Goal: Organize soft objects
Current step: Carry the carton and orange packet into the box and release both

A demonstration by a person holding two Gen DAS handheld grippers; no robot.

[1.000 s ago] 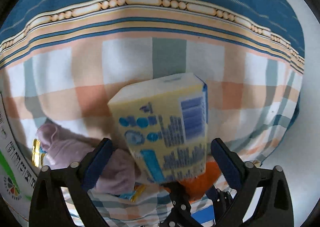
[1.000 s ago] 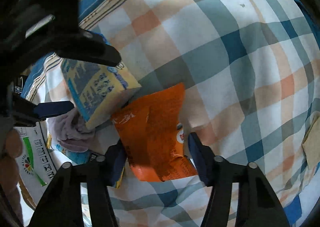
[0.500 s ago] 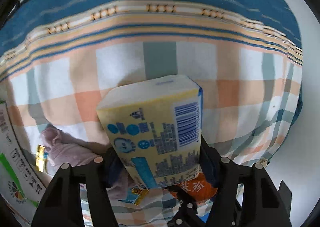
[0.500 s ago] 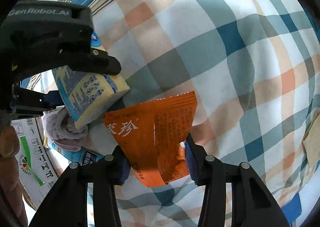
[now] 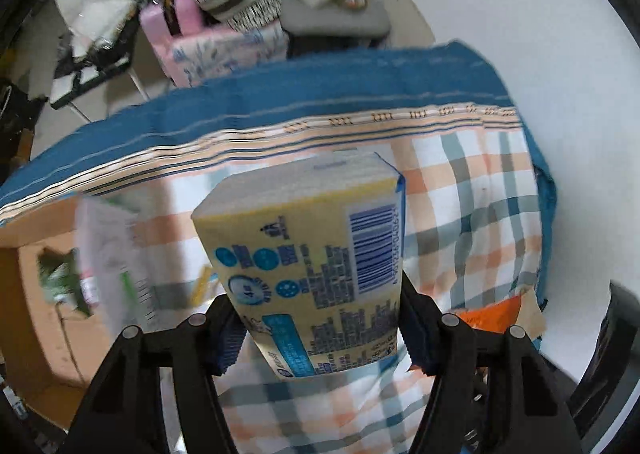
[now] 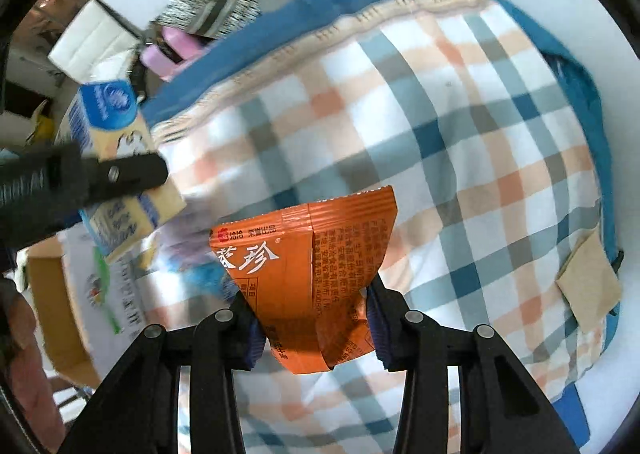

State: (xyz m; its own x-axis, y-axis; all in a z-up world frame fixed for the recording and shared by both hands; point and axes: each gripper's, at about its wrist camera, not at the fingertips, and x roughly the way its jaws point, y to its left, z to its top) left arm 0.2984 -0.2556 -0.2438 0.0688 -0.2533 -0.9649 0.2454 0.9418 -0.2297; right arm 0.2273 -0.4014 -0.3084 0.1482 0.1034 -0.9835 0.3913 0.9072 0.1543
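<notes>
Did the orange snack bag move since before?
Yes. The orange snack bag, clamped in the right gripper, has risen off the checked blanket it lay on.

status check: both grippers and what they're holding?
Left gripper shut on yellow tissue pack. Right gripper shut on orange snack bag. Both above plaid blanket; open cardboard box at left.

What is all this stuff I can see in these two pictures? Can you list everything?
tissue pack: one, yellow with blue print, held up in the left gripper
snack packet: one, orange, held in the right gripper
checked cloth: one, orange, teal and white with blue border, spread beneath
cardboard box: one, brown, open, at the left
brown paper piece: one, on the cloth's right edge
clutter: blurred pile, striped and pink, far behind
left gripper: black, shut on the pack
right gripper: black, shut on the packet
</notes>
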